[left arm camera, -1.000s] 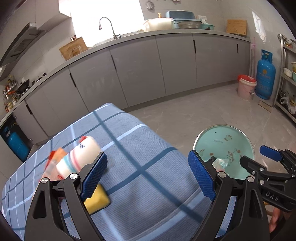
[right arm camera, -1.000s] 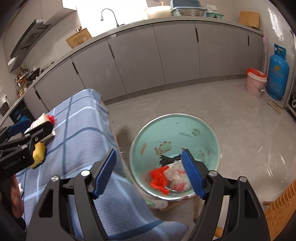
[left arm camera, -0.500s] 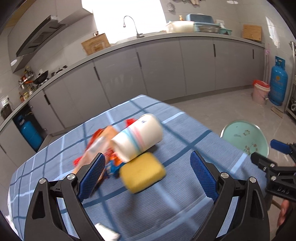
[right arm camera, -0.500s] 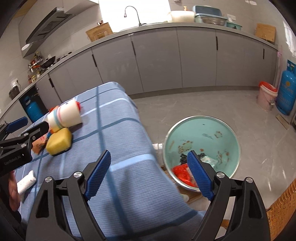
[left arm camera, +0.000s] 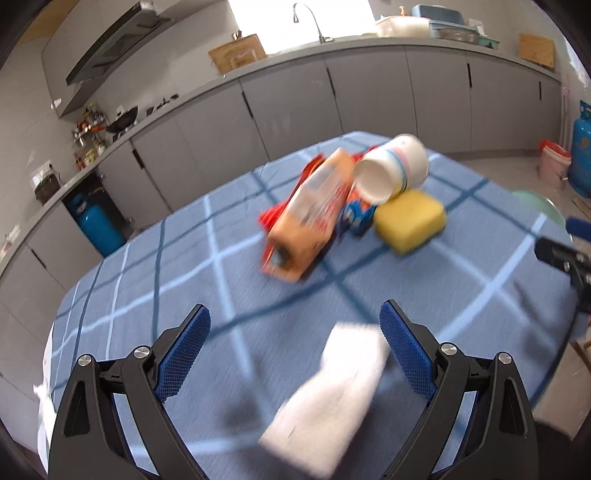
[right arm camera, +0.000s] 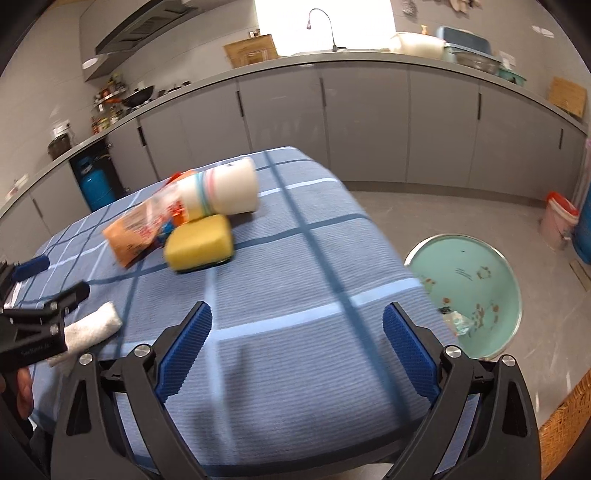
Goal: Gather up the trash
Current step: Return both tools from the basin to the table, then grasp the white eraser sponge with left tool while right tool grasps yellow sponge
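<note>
On the blue checked tablecloth point(left arm camera: 184, 266) lies a pile: an orange wrapper point(left arm camera: 310, 214), a tipped white cup point(left arm camera: 391, 166) with coloured stripes, and a yellow sponge point(left arm camera: 410, 218). A white crumpled tissue point(left arm camera: 332, 391) lies between and below the wide-apart fingers of my left gripper point(left arm camera: 295, 354), untouched. My right gripper point(right arm camera: 297, 350) hovers over the cloth's near edge, its jaws opening with nothing between them. The green basin point(right arm camera: 476, 291) on the floor to the right holds some trash. In the right wrist view the cup point(right arm camera: 229, 192), sponge point(right arm camera: 199, 243), wrapper point(right arm camera: 136, 229) and tissue point(right arm camera: 92, 326) also show.
Grey kitchen cabinets point(right arm camera: 362, 114) run along the back, with a sink tap point(right arm camera: 321, 22) on the counter. A pink bucket point(right arm camera: 559, 219) and a blue gas cylinder point(left arm camera: 581, 155) stand at the right. A wicker chair edge point(right arm camera: 565, 432) is at the lower right.
Both grippers swung left from the basin toward the table. The pile slid rightward in the left view and the tissue came between the left fingers. The right jaws widened.
</note>
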`<state>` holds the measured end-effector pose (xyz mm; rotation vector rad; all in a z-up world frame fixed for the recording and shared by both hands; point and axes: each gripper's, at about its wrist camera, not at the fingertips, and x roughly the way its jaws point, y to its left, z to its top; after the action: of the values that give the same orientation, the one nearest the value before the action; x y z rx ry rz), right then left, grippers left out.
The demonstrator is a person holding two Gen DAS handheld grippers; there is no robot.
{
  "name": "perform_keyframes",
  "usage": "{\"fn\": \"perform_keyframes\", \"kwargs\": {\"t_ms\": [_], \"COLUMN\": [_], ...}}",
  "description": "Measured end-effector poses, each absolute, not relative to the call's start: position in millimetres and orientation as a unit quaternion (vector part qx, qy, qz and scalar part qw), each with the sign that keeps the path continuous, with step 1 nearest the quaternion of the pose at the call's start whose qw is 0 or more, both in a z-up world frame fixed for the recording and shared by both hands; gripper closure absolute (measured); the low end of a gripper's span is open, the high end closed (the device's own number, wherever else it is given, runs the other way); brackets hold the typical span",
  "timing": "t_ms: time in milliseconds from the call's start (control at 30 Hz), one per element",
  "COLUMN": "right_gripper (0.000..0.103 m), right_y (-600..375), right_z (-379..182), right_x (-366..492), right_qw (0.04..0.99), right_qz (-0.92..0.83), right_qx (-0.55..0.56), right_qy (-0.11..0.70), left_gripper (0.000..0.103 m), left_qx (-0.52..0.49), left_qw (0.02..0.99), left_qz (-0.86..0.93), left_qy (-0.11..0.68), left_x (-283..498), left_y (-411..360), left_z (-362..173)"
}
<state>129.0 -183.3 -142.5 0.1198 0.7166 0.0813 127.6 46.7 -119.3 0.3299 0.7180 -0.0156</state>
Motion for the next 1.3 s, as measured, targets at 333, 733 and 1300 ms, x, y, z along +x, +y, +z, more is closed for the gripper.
{"fn": "perform_keyframes", "kwargs": {"t_ms": [333,733,1300], "right_gripper": [0.007,0.005,0.005], "right_y": [-143.1,-146.1,-99.8], "right_z": [-132.6,-140.9,-133.4], "right_x": [115.3,125.4,212.8], "right_qw": [0.939,0.934,0.922], "right_qz": [0.068,0.068,0.106], "right_qx": [0.021,0.030,-0.012], "right_qy": [0.337,0.348,0.371], "left_gripper": [0.011,0.059,0.079], "left_qx": [0.140,0.121,0.084], "left_qw": [0.914,0.900,0.935], "left_qz": [-0.031,-0.063,0.053], "left_qy": [0.379,0.414,0.340], "left_x": [105.8,118.6,153.7], "left_y": [58.9,59.7,116.6], "left_z": [-135.3,-154.7,-96.4]}}
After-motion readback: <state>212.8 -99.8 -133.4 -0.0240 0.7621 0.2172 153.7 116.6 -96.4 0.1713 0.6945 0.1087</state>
